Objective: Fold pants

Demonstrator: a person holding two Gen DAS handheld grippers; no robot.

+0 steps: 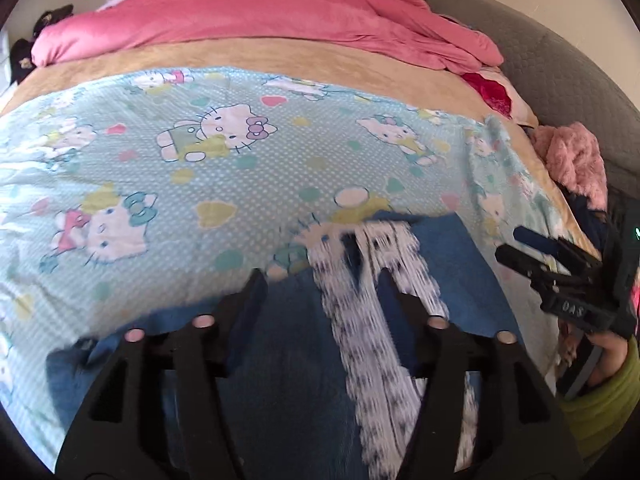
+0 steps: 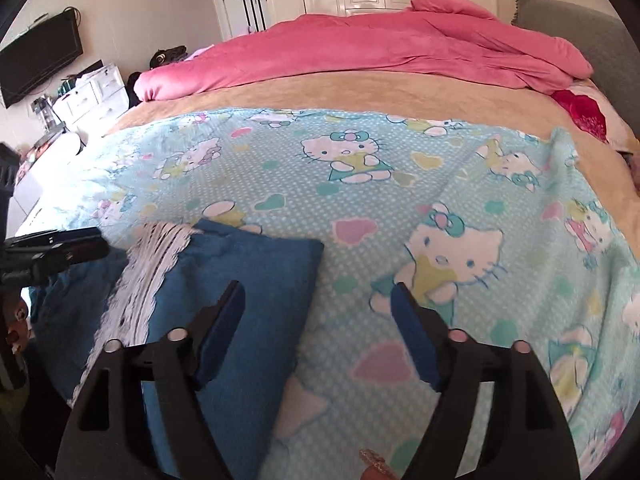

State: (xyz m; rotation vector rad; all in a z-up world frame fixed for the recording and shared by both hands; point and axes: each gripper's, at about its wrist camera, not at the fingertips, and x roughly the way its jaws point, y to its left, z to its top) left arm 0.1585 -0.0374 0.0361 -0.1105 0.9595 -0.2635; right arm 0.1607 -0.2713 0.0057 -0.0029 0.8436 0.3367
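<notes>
Because the pants (image 2: 240, 280) must be folded on something flat and soft, they lie near the close edge of the bed, on a light blue sheet (image 2: 360, 208) printed with cartoon cats and hearts, which is spread smooth over a beige blanket (image 2: 320, 88). The pants are of a thick blue fabric with a slightly fuzzy look, and a white band with a dark pattern (image 1: 380, 300) runs along them; it is blurred, so I cannot tell the pattern exactly. In the right wrist view they already make a compact shape with a straight far edge and one clean corner. The left gripper (image 1: 320, 280) hangs over the pants with its fingers spread apart and nothing between them. The right gripper (image 2: 316, 292) is also released, one finger above the blue cloth and the other above the sheet, holding nothing. Behind, a pink quilt (image 2: 380, 44) lies bunched up, out of the way.
</notes>
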